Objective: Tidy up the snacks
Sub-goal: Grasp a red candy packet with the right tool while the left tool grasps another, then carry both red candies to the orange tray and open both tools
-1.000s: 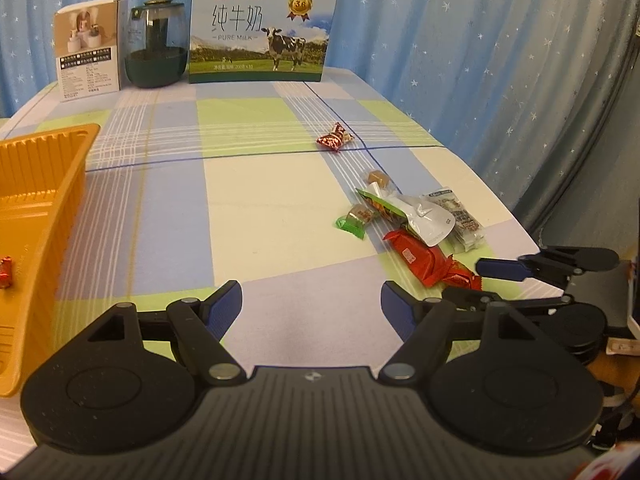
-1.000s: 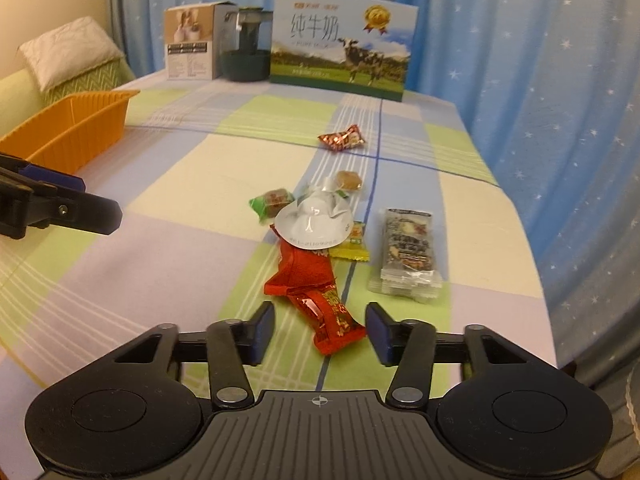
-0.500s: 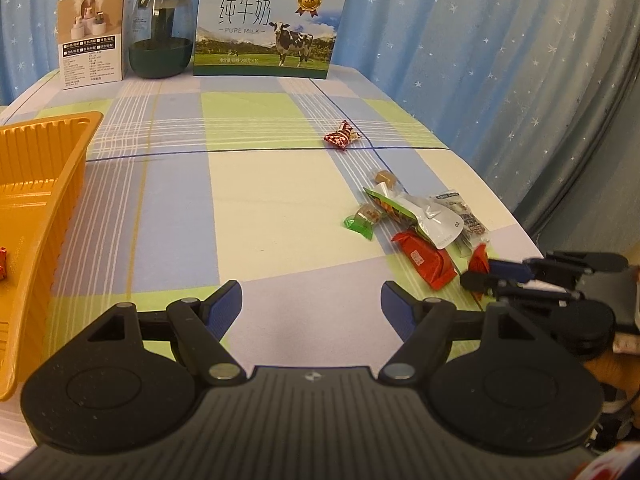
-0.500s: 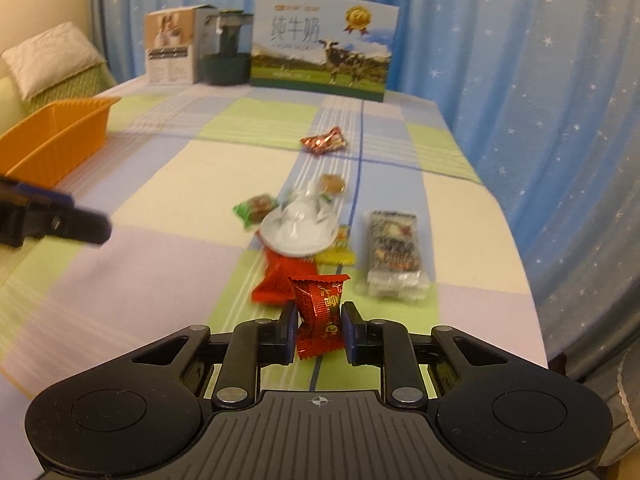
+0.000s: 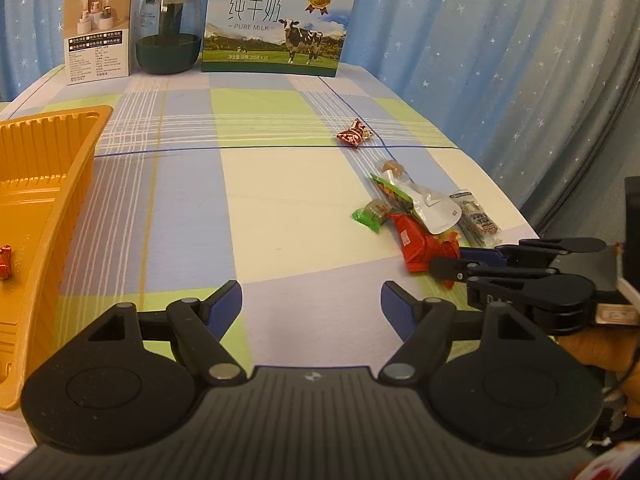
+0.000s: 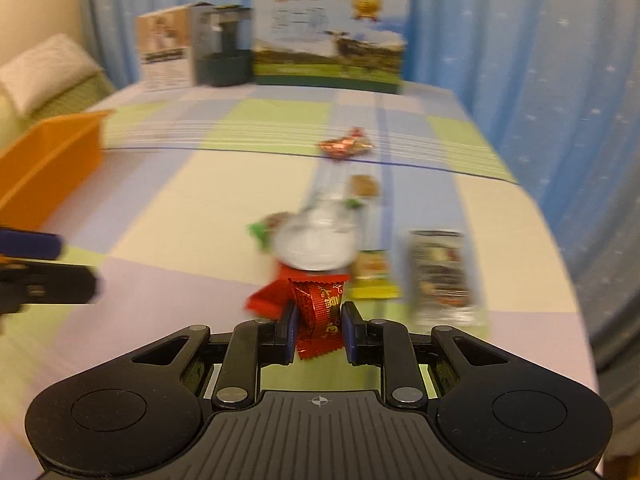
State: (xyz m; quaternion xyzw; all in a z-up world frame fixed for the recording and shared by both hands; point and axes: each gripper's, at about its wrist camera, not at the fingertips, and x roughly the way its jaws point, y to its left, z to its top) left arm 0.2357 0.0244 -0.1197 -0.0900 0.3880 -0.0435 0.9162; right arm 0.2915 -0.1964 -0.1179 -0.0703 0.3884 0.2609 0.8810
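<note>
My right gripper [image 6: 319, 324] is shut on a red candy wrapper [image 6: 320, 312] and holds it just above the table, near the snack pile [image 6: 320, 240]. It also shows in the left wrist view [image 5: 460, 260], with the candy [image 5: 448, 246] between its tips. The pile [image 5: 420, 212] holds a red packet, a green candy, a white pouch and a clear bar pack. A lone red candy [image 5: 354, 134] lies farther back. My left gripper [image 5: 310, 300] is open and empty over the table's near part. The orange tray [image 5: 48, 184] at the left holds one red candy [image 5: 4, 260].
A milk carton box [image 5: 276, 24], a dark jar [image 5: 168, 32] and a small white box [image 5: 100, 32] stand at the table's far edge. Blue curtains hang behind and to the right. The table's right edge runs close to the snack pile.
My right gripper closed on the red candy and has lifted it a little off the table, moving left. My left gripper stayed open and shifted slightly.
</note>
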